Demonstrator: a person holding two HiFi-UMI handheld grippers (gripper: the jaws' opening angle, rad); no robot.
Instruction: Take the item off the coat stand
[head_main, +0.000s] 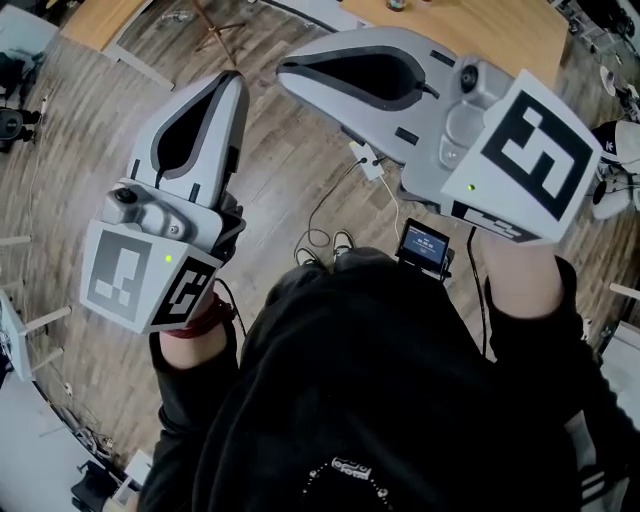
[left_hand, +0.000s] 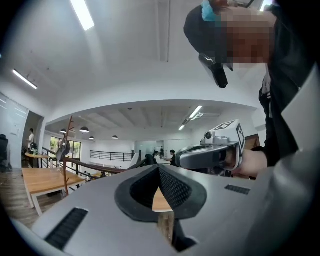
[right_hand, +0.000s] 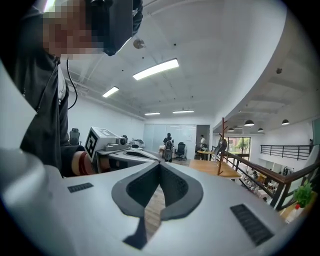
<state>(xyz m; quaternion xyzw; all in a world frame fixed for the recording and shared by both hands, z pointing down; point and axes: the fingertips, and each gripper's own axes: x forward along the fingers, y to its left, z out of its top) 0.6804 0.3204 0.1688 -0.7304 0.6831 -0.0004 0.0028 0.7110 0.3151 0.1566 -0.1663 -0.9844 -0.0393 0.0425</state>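
Note:
A slim brown coat stand (left_hand: 68, 150) rises beside a wooden table far off at the left of the left gripper view, with a dark item (left_hand: 63, 148) hanging on it. The right gripper view has the same coat stand (right_hand: 223, 145) and item (right_hand: 219, 145) far off at the right. What looks like the stand's foot (head_main: 212, 30) is at the top of the head view. Both grippers are held up in front of the person's chest, far from the stand. My left gripper (head_main: 236, 78) is shut and empty. My right gripper (head_main: 282, 70) is also shut and empty.
Wooden tables (head_main: 480, 30) stand ahead on the plank floor. A power strip with cables (head_main: 366, 160) lies on the floor near the person's feet. A dark railing (right_hand: 265, 175) runs along the right. People (right_hand: 168, 145) stand in the distance.

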